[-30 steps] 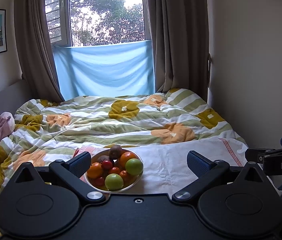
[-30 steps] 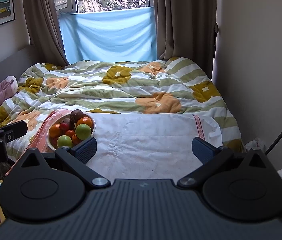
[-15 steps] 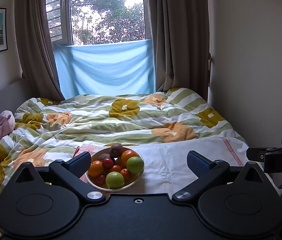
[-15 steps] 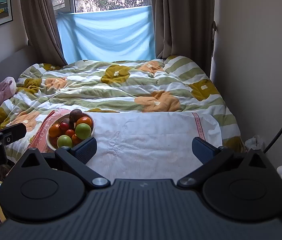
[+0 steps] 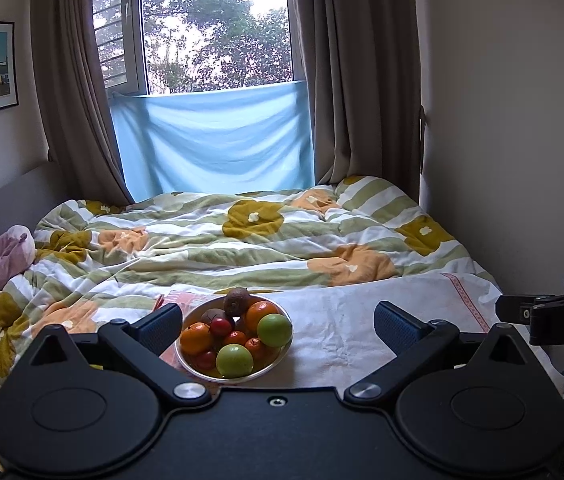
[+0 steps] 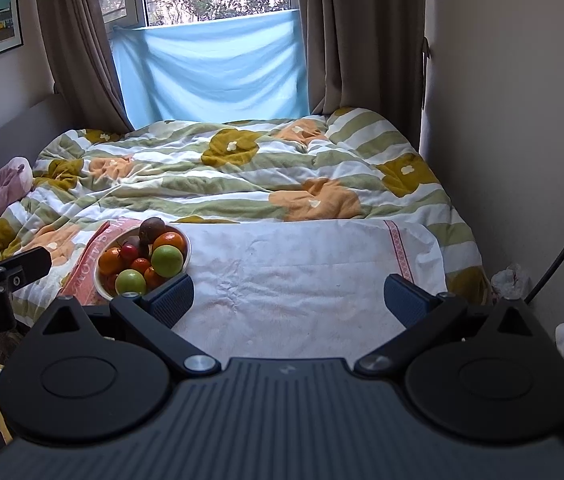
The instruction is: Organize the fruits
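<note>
round metal bowl (image 5: pixel 235 374) heaped with oranges, green apples, small red fruits, one brown fruit on top; sits on white cloth (image 6: pixel 302 276) at near left edge of bed (image 5: pixel 242 240). since a second ago only slight camera drift, fruit unmoved, so fits either sorted or not. left gripper (image 5: pixel 278 322) and right gripper (image 6: pixel 288 294) jaws spread, empty. pink plush at far left; nothing blocks bowl.
</note>
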The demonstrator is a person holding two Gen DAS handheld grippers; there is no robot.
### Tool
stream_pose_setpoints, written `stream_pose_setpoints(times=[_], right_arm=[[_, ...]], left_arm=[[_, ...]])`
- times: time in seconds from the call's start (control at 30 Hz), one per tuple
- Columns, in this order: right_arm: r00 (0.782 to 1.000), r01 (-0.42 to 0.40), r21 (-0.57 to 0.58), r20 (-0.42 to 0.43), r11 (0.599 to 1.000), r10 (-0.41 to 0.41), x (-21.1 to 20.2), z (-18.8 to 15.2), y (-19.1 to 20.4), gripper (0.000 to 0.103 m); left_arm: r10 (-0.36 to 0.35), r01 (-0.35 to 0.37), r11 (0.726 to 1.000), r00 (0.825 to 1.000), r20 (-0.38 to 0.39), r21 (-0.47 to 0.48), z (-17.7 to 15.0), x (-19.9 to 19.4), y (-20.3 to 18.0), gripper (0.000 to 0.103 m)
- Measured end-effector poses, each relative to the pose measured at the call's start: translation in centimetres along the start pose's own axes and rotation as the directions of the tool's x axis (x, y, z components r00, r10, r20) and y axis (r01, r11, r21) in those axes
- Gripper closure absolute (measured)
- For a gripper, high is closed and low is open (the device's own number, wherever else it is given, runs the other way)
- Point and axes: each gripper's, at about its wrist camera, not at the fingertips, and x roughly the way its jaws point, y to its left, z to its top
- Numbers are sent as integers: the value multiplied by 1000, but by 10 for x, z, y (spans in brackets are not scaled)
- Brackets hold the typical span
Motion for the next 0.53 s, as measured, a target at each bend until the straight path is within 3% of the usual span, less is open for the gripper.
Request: stream_pose_setpoints(times=[0.3,0.53], right_arm=[[1000,-9,1,0,1000,9,1,-2,-1,0],[1000,7,16,-11,1000,-6,9,1,8,0]], left_arm=[[17,-17,1000,1000,-13,4,-1,0,-2,0],[-46,46,999,999,-4,-23,-4,5,10,0]])
